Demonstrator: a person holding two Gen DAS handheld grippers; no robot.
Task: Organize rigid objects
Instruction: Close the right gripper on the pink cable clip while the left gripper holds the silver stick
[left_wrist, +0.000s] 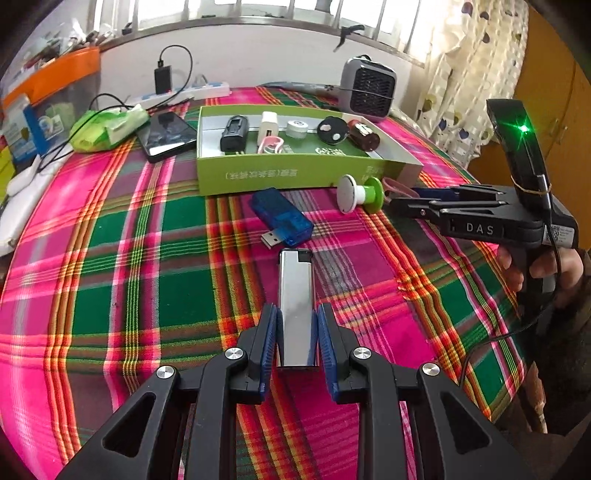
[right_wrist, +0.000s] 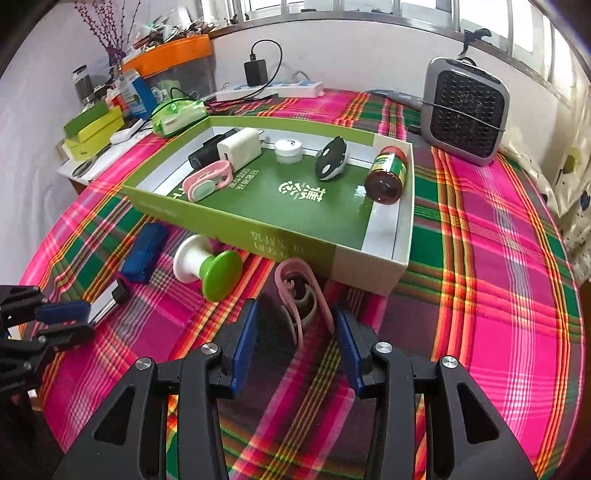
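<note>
Chrome lighter (left_wrist: 295, 306) lies on the plaid tablecloth (left_wrist: 147, 258) between the blue pads of the left gripper (left_wrist: 297, 332), closed against its sides, near the green box (right_wrist: 258, 229), while the right gripper (right_wrist: 295, 332) stands wide around a pink clip (right_wrist: 299, 295).

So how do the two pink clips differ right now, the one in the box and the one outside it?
The pink clip in the green box lies flat, apart from both grippers; the pink clip on the tablecloth sits between the open right gripper's fingers. The boxed one looks closed, the outer one splayed. Both are pink.
</note>
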